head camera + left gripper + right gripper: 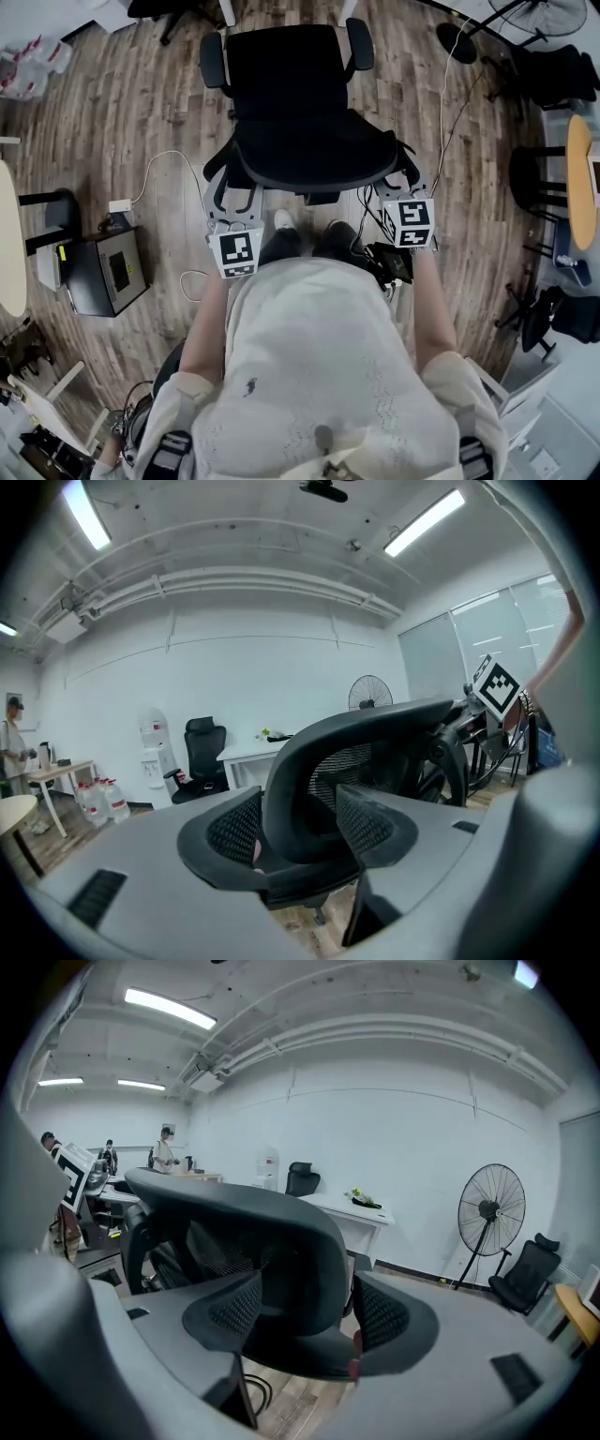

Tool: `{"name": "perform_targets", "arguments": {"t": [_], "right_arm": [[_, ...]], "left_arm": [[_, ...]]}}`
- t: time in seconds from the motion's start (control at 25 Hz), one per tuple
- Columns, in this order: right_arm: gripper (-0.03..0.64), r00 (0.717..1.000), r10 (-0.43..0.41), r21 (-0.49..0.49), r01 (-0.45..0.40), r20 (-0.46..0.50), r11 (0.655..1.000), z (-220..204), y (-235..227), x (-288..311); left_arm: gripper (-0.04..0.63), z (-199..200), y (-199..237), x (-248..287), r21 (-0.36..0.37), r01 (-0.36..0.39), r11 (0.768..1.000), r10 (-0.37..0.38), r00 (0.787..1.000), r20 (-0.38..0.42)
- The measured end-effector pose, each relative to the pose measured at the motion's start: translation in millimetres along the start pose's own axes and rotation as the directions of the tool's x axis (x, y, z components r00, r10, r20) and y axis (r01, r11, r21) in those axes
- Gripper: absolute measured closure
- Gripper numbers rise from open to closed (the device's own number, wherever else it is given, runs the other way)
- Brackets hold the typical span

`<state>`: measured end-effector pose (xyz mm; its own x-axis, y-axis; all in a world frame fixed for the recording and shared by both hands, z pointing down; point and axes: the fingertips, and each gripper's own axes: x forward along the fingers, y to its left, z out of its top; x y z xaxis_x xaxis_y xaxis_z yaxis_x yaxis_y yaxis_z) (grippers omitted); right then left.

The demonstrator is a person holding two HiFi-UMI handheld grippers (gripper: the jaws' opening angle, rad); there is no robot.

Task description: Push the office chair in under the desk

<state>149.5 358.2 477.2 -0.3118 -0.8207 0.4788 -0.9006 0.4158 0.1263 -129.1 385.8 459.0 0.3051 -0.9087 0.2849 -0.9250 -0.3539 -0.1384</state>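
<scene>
Our left gripper (232,192) and right gripper (401,186) are both open. Their jaws are spread wide astride the two ends of the backrest rim of the black mesh office chair (309,155). The chair stands just before us on the wood-plank floor (141,112), and a white desk (345,1209) stands beyond it.

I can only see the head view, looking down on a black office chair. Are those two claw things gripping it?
Observer: Not gripping, as far as I can tell. The left gripper has its jaws apart, with the backrest rim between them.
Operator: And the other one?
Observer: The right gripper is the same: jaws apart, astride that rim.
Operator: Where would it be pushed to?
Observer: A white desk stands by the far wall, beyond the backrest.
</scene>
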Motion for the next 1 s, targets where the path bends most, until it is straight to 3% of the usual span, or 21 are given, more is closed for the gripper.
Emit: {"name": "perform_targets", "arguments": {"t": [0.4, 0.64, 1.0], "right_arm": [[0.313, 0.999, 0.041, -0.009, -0.041, 0.014, 0.999, 6.9, -10.7, 25.8], [0.311, 0.997, 0.060, -0.036, -0.058, 0.042, 0.998, 12.7, -20.4, 37.6], [0.310, 0.991, 0.110, -0.010, -0.109, 0.073, 0.994, 13.4, -15.4, 45.4]], "left_arm": [[0.337, -3.6, 4.8, 15.6, -0.018, -0.049, 0.999, 0.049, 0.999, -0.014], [0.325, 4.4, -3.6, 34.5, 0.055, -0.054, 0.997, 0.055, 0.998, -0.007], [0.325, 1.6, 5.4, 50.6, 0.086, -0.060, 0.994, 0.062, 0.998, -0.014]]}}
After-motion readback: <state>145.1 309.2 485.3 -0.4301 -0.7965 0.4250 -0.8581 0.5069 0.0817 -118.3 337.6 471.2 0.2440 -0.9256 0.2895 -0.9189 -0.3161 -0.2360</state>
